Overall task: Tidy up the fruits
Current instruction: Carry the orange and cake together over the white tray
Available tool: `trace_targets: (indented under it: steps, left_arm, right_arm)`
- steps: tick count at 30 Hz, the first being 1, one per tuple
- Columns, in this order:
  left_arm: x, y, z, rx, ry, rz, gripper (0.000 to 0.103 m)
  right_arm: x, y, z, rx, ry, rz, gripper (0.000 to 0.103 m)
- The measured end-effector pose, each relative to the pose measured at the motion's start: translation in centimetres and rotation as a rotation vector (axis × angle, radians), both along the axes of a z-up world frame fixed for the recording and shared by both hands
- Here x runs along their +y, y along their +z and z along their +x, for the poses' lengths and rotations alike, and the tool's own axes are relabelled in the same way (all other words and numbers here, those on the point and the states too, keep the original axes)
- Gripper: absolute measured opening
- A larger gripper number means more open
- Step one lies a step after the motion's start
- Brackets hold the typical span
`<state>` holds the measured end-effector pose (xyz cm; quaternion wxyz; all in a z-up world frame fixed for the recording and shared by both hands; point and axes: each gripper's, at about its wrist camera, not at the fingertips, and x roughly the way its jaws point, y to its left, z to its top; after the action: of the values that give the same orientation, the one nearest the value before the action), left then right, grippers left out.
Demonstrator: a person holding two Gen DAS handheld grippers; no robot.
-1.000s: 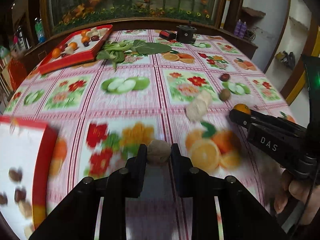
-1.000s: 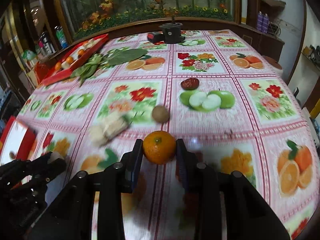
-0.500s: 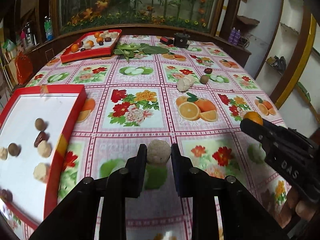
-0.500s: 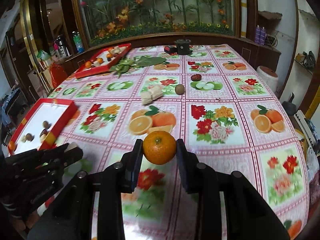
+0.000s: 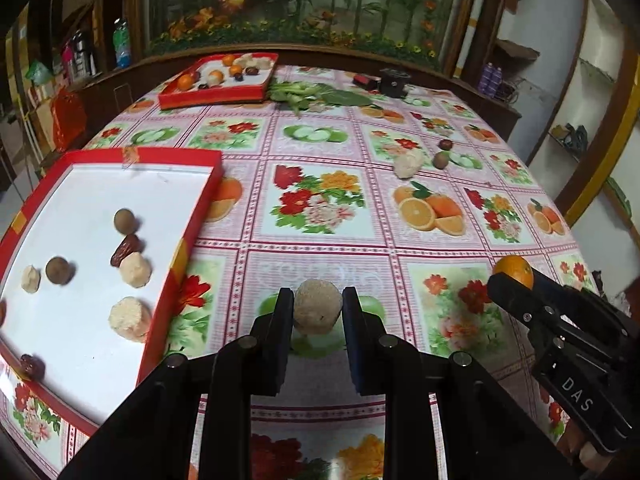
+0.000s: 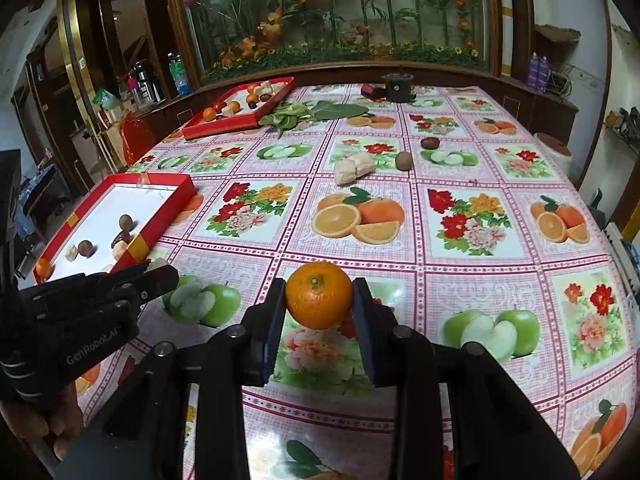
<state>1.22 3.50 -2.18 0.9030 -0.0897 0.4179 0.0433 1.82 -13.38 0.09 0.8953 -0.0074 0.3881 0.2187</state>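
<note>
Over the last second both grippers have pulled back from the middle of the table toward its near edge, each carrying its load. The near red tray [image 5: 208, 184], which was only a blurred sliver at the left of the left wrist view, now fills that side. That suggests the pick-up is done and the drop-off comes next.

The left gripper [image 5: 318, 312] is clamped on a pale, rough ball [image 5: 318, 308], held above the tablecloth [image 5: 320, 248] just right of the tray's rim. The right gripper [image 6: 319, 300] is clamped on an orange [image 6: 319, 295], also in the air over the cloth, well right of the tray. Both loads sit squarely between the fingers as before (no slip can be seen).

The tray already holds several small brown and pale pieces. A pale lump [image 6: 354, 169], a brown fruit [image 6: 404, 160] and a dark red one [image 6: 430, 143] lie loose farther out, so more trips are likely needed.

Readable writing: "DAS" on the right gripper's body in the left wrist view, and "GenRobot.AI" on the left gripper's body in the right wrist view.
</note>
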Motion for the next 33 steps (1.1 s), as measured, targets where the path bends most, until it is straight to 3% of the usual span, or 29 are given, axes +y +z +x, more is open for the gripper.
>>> trace_targets:
  steps: [15,25,33]
  left_arm:
    - [2.4,0.8,-2.0,-0.025,0.048,-0.018,0.023]
    - [6.9,1.9,-4.5,-0.053,0.179,-0.026,0.023]
    - [11.8,2.9,-5.4,-0.069,0.304,-0.040,0.023]
  right_arm:
    - [3.0,0.5,-0.9,-0.014,0.070,-0.008,0.035]
    - [6.3,1.5,-1.7,-0.025,0.138,0.012,0.035]
    - [11.8,3.5,-2.0,-0.050,0.243,0.027,0.035]
